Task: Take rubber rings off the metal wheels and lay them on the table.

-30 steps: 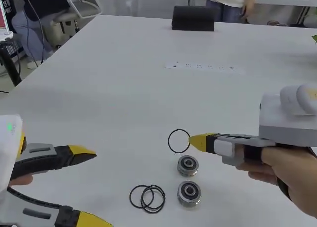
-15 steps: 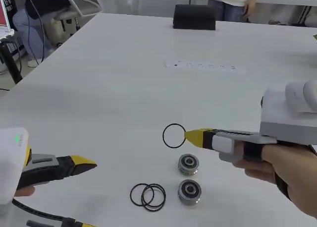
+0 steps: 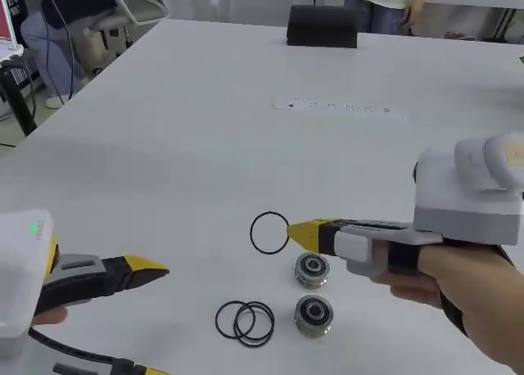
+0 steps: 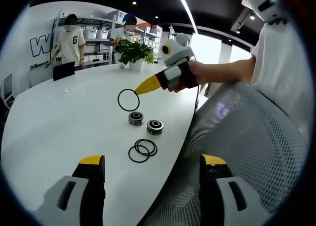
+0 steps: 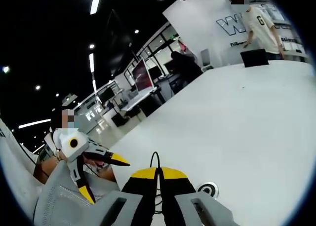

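My right gripper (image 3: 291,231) is shut on a black rubber ring (image 3: 269,232), holding it in the air above the white table (image 3: 205,129); the same ring (image 4: 128,99) hangs from its yellow tips in the left gripper view, and pokes up between the jaws as ring (image 5: 155,159) in the right gripper view. Two metal wheels (image 3: 312,269) (image 3: 313,314) stand below the right gripper. Three loose rings (image 3: 245,321) lie overlapping left of the nearer wheel. My left gripper (image 4: 153,162) is open at the table's near left edge, empty.
A white power strip (image 3: 340,108) lies mid-table and a black box (image 3: 322,27) stands at the far edge. People stand beyond the table, with office chairs at the far left. A mesh chair back (image 4: 232,132) sits close to my left gripper.
My right gripper has carried the ring leftward, away from above the wheels. The left gripper has stayed open in about the same place.
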### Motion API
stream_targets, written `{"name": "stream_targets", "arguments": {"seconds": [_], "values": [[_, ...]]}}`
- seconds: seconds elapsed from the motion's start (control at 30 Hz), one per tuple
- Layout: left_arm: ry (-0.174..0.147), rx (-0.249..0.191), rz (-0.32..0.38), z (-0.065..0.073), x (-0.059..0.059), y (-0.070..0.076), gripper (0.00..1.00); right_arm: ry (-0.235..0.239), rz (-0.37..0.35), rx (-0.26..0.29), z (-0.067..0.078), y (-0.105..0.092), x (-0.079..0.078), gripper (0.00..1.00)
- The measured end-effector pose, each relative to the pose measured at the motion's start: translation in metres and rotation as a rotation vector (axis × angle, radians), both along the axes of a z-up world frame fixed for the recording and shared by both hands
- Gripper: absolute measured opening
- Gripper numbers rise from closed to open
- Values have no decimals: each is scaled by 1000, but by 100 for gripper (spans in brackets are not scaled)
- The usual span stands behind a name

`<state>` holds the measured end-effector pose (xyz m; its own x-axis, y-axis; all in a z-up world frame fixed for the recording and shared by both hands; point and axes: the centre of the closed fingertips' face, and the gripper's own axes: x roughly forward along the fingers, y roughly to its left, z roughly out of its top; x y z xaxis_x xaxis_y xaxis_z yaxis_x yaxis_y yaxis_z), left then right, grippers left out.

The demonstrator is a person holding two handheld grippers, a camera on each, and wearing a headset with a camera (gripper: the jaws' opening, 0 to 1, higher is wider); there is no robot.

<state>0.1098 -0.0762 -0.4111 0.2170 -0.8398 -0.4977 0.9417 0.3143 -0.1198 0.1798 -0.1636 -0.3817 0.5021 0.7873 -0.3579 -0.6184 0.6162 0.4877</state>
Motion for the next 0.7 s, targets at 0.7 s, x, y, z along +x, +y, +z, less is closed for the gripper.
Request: {"name": "stream_targets", "arguments": {"seconds": [0.7], "values": [[21, -25, -4, 1, -2, -4, 75, 82, 137, -85, -41, 37, -29, 0]]}}
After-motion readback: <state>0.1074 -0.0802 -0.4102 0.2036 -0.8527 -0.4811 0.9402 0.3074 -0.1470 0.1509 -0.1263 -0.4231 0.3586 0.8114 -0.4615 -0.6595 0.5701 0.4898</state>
